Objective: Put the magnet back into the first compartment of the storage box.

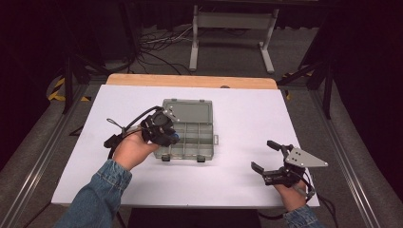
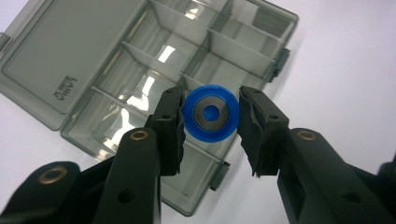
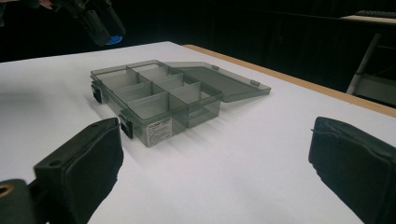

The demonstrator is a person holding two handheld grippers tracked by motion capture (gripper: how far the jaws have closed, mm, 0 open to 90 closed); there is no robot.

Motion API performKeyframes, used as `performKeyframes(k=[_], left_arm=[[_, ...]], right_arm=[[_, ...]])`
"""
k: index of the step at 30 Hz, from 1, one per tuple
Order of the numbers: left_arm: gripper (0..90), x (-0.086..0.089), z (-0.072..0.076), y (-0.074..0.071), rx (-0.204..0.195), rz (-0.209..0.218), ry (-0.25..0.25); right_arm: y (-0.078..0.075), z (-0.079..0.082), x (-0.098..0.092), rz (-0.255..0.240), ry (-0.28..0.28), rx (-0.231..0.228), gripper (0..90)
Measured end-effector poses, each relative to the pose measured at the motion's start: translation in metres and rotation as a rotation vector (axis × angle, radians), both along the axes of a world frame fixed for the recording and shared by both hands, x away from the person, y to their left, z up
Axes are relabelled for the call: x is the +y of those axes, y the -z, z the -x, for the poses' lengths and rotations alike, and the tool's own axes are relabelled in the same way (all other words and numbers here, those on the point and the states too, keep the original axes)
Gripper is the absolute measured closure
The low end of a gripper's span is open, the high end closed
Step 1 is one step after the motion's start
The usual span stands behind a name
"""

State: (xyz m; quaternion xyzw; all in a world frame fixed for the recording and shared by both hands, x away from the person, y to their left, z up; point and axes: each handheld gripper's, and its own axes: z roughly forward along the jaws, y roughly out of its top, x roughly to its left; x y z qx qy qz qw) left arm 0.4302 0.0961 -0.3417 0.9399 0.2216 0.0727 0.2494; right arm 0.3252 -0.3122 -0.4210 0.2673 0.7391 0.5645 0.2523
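Observation:
A smoky-grey plastic compartment box lies open in the middle of the white table, its lid flat behind it. My left gripper hovers over the box's left side, shut on a small blue wheel with a metal centre; the wheel hangs above the middle compartments. The blue wheel also peeks out under that gripper in the right gripper view. My right gripper rests low at the table's front right, open, nothing between its pads. The box lies ahead of it.
The white sheet covers a wooden tabletop whose far edge shows. A grey metal stand and cables lie on the floor beyond. Metal rails run along both sides of the table.

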Motion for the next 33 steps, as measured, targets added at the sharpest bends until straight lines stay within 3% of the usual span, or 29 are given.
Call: performKeyframes(k=[15,21,30,33], left_arm=[[62.0,0.013,-0.035,0.01,0.009,0.03,-0.137],[62.0,0.017,-0.048,0.017,0.016,0.023,-0.192],[62.0,0.021,-0.059,0.023,0.004,0.014,-0.219],[62.0,0.023,-0.063,0.027,0.019,0.008,-0.242]], right_arm=[[0.0,0.0,0.001,0.002,-0.004,0.002,3.6],[0.0,0.0,0.0,-0.003,-0.003,0.003,3.6],[0.001,-0.001,0.0,-0.001,-0.005,0.008,3.6],[0.001,-0.001,0.001,0.003,-0.005,0.008,3.6]])
